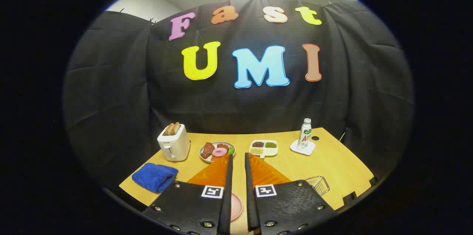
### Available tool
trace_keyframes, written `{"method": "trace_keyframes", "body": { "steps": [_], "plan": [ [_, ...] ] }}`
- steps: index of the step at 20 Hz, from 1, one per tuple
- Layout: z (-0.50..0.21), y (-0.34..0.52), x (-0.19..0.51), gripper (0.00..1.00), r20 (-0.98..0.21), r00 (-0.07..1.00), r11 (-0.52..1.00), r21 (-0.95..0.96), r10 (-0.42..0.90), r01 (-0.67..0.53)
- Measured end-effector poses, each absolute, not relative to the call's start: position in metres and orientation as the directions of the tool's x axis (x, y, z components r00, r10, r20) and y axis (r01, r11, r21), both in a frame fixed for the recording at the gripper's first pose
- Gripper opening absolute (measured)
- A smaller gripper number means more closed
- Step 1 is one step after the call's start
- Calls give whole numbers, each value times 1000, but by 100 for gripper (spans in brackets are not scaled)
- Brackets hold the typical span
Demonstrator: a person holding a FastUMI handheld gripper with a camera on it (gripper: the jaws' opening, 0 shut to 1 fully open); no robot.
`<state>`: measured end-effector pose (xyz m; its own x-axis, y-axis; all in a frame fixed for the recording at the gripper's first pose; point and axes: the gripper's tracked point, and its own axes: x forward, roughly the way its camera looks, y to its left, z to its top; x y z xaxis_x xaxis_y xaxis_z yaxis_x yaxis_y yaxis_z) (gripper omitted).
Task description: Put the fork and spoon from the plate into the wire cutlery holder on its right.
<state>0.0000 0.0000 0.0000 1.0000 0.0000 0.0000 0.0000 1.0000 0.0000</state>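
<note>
Gripper view looks along the claw point(237, 161), whose two fingers stand close together with a narrow gap between them, holding nothing, raised above the wooden surface point(332, 161). Down between the fingers, partly hidden by them, a pink plate point(236, 205) lies on an orange placemat point(212, 174); I cannot make out the fork or spoon on it. Just to the right of the right finger, near the surface's front edge, sits the wire cutlery holder point(318, 184). To the left of the left finger lies a folded blue cloth point(155, 176). Beyond the fingertips sits a round dish of food point(217, 150), and beside it on the right a divided tray of grains point(264, 147). Farther left stands a white toaster point(173, 142) with toast in its slots. At the far right a bottle point(305, 133) stands upright on a white coaster point(302, 147).
</note>
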Motion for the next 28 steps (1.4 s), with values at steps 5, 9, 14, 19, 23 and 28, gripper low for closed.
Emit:
{"method": "trace_keyframes", "body": {
  "steps": [5, 9, 14, 19, 23, 28],
  "plan": [
    [30, -18, -8, 18, 116, 991, 998, 2, -65, 65],
    [46, -28, -12, 18, 187, 977, 995, 20, -104, 102],
    [46, -31, -10, 17, 191, 976, 994, 24, -109, 106],
    [41, -30, -5, 18, 169, 980, 994, 29, -108, 105],
    [34, -28, 2, 18, 136, 986, 995, 36, -101, 97],
    [-1, -13, 20, 18, 4, 999, 998, 33, -50, 50]
  ]
}}
